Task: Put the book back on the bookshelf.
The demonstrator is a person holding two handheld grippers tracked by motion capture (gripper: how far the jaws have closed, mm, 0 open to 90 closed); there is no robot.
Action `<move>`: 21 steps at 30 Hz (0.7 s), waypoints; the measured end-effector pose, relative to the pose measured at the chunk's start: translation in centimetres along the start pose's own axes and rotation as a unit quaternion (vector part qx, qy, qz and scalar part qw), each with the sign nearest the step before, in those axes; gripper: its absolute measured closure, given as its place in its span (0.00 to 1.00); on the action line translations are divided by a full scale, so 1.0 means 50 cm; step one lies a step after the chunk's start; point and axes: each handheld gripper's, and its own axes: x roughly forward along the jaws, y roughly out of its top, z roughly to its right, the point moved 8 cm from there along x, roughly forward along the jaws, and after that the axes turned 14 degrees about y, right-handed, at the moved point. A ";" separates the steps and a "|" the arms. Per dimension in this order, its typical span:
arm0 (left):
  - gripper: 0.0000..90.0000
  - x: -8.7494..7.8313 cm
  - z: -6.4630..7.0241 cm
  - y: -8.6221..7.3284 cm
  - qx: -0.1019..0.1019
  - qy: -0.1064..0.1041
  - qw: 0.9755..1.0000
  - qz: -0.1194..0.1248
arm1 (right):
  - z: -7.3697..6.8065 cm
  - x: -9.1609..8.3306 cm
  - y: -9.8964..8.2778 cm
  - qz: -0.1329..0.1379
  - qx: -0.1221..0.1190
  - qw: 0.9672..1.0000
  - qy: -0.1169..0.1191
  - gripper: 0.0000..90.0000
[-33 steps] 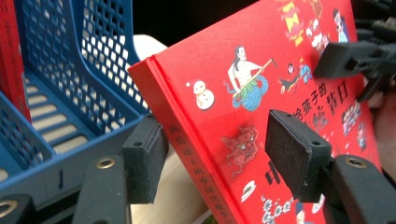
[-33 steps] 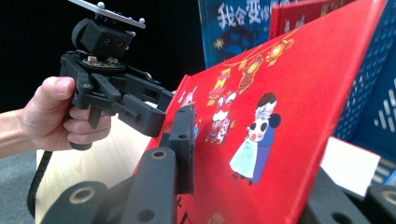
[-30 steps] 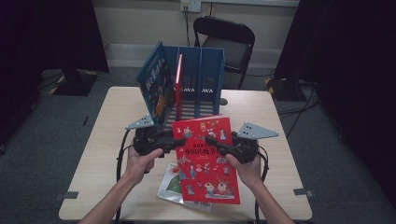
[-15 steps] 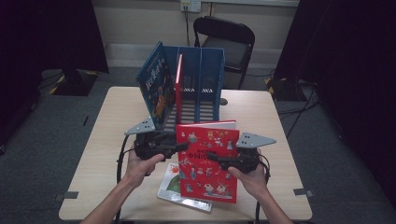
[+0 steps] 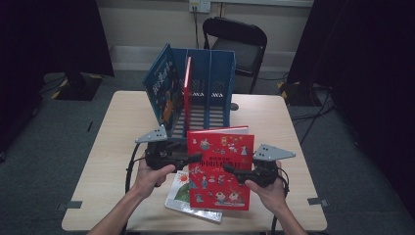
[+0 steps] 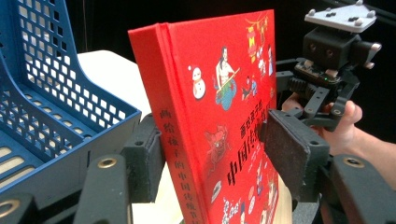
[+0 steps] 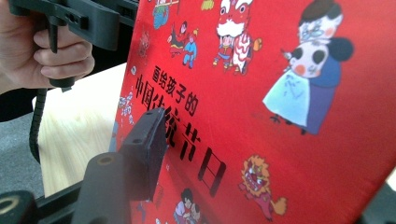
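Observation:
A thick red picture book (image 5: 220, 166) stands nearly upright over the table's front, its cover towards me. My left gripper (image 5: 193, 157) is shut on its spine edge. In the left gripper view one pad (image 6: 145, 161) sits against the back and the other on the cover of the book (image 6: 224, 93). My right gripper (image 5: 231, 170) reaches in from the right, lower down. Its jaws have just been opening and straddle the book's open edge. One pad (image 7: 145, 147) stands just in front of the cover (image 7: 280, 116); the other jaw is hidden behind the book.
A blue slotted book rack (image 5: 210, 83) stands at the table's back, with a blue book (image 5: 164, 90) leaning at its left and a thin red one (image 5: 187, 88) upright inside. Another picture book (image 5: 180, 193) lies flat under the held one. A black chair (image 5: 235, 44) stands beyond the table (image 5: 288, 122).
The red book has swung from a slant facing the camera to nearly upright and sunk a little. The right gripper has moved down the cover and its jaws have spread.

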 end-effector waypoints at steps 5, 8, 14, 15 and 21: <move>0.52 0.016 0.001 -0.009 0.002 -0.011 1.000 -0.011 | -0.003 -0.002 -0.001 0.002 -0.006 1.000 0.003 0.46; 0.54 0.027 0.003 -0.016 -0.001 -0.017 1.000 -0.017 | -0.004 0.000 0.000 0.002 -0.009 1.000 0.002 0.47; 0.59 0.038 -0.002 -0.018 -0.009 -0.011 1.000 -0.020 | -0.007 0.004 0.005 -0.001 -0.016 1.000 -0.002 0.48; 0.60 0.036 -0.002 -0.017 -0.004 -0.014 1.000 -0.020 | -0.007 0.004 0.005 -0.001 -0.015 1.000 -0.002 0.48; 0.63 0.017 -0.001 0.006 0.007 -0.015 1.000 0.002 | -0.009 0.008 0.019 0.005 -0.021 1.000 0.000 0.52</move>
